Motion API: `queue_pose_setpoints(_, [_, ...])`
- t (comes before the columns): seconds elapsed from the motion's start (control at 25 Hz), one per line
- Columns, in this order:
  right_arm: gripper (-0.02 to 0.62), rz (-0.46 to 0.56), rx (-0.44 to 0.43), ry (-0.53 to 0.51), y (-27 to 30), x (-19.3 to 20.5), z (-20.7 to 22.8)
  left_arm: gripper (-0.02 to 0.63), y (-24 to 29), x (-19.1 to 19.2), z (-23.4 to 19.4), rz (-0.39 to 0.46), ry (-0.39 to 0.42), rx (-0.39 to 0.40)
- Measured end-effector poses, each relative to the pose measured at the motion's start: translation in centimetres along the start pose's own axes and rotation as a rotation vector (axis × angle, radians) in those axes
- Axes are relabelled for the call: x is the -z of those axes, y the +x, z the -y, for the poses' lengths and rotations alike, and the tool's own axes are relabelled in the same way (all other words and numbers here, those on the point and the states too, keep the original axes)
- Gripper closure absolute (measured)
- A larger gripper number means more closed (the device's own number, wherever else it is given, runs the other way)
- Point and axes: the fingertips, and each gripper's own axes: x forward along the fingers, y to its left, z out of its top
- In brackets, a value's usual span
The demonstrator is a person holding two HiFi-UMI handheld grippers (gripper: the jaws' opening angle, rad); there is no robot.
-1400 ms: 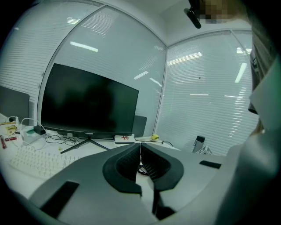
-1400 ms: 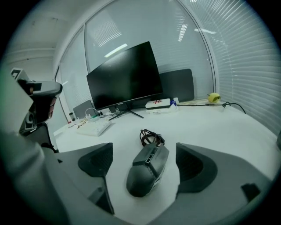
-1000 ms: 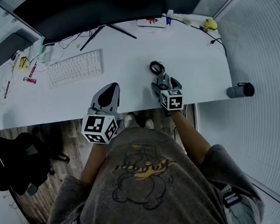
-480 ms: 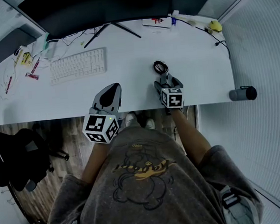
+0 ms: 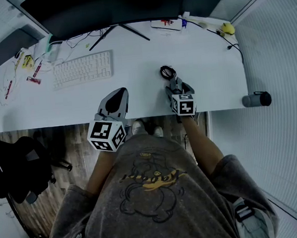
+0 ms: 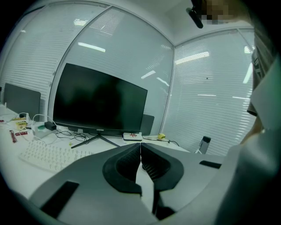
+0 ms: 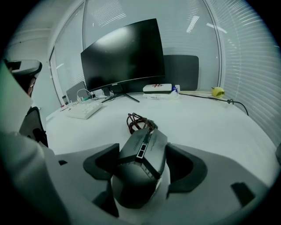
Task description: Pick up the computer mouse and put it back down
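Observation:
A dark grey computer mouse rests on the white desk, with its coiled cable bunched just beyond it. My right gripper straddles the mouse, one pad along each side. Its jaws are closing, and a thin strip of desk still shows beside the right pad. In the head view the right gripper sits near the desk's front edge. My left gripper hovers at the front edge to the left, empty. In the left gripper view, the left gripper has its tips together.
A white keyboard lies at the back left, in front of a wide black monitor on a tripod stand. Small clutter and wires crowd the far left. A grey cylinder marks the right edge. A black chair stands left of the person.
The right gripper's jaws have narrowed around the mouse. Neither hand has shifted noticeably and the mouse stays on the desk.

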Motion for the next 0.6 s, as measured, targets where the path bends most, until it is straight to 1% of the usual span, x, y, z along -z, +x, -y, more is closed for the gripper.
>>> queue_pose_setpoints(0.4, [0.270,0.065,-0.021,-0.041,-1.6,-2.1,-0.6,0.588,-0.3,0.0,0.2,0.005,-0.011,0.013])
queue_pose_setpoints(0.6, [0.272,0.115,-0.035,-0.067,-2.7,-3.8,-1.2,0.588,-0.4,0.1,0.2,0.007,-0.015,0.017])
